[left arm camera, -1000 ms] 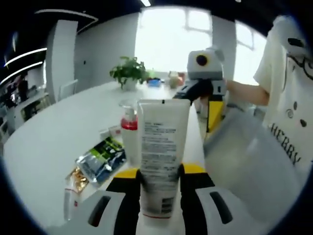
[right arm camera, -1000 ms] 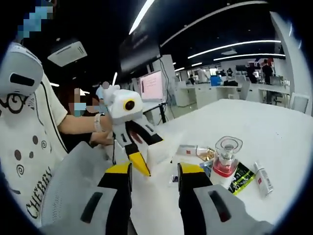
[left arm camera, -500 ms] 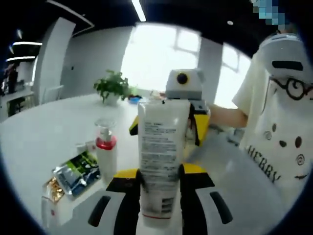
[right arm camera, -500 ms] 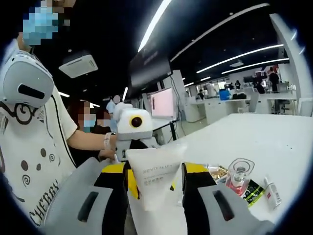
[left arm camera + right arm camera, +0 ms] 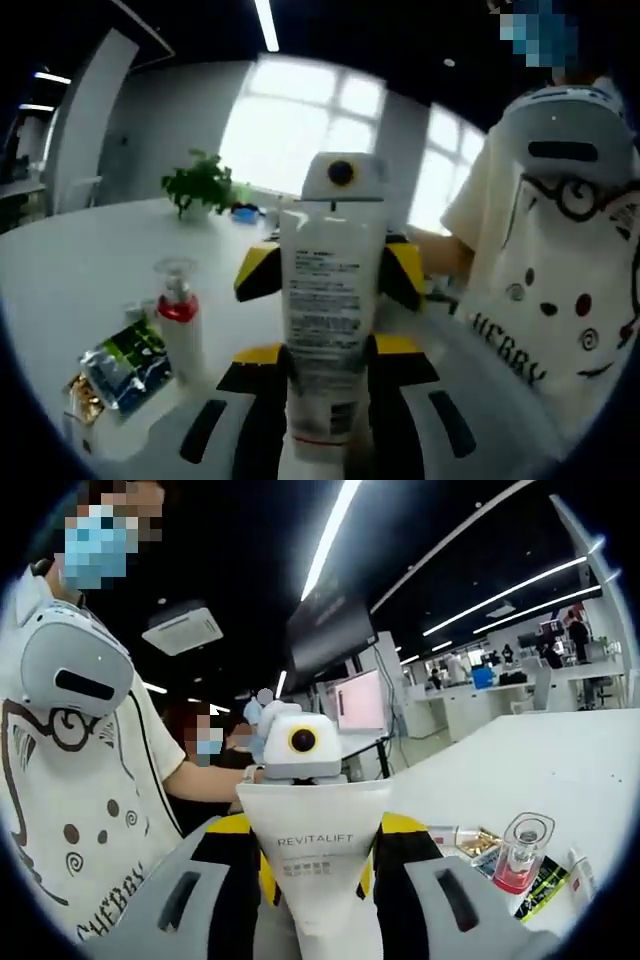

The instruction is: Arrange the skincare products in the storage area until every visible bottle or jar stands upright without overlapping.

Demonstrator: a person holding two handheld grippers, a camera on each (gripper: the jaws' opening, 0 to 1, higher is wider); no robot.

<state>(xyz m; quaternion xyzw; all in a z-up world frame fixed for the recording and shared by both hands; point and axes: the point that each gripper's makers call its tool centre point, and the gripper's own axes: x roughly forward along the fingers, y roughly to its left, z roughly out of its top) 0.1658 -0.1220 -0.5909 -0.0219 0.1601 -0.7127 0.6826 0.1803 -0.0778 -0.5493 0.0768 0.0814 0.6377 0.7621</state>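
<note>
Right gripper view: right claw (image 5: 315, 845) now flanks the tube (image 5: 318, 865) (grip unclear); left claw (image 5: 328, 352) still clamps it.

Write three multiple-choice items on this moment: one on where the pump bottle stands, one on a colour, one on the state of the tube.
1. Where is the pump bottle in the left gripper view?
A. On the white table, beside the sachets
B. Between the jaws of the left hand-held gripper
C. Next to the potted plant

2. What colour is the band under the pump bottle's clear cap?
A. Green
B. Red
C. Black

3. What is the state of the white tube?
A. Lying flat on the table
B. Standing free on the table
C. Held off the table, with jaws on both sides of it in each view

Answers: 1 A, it stands on the tabletop by the foil sachets. 2 B, a red collar shows in both views. 3 C, both the left and the right hand-held gripper flank the tube.
</note>
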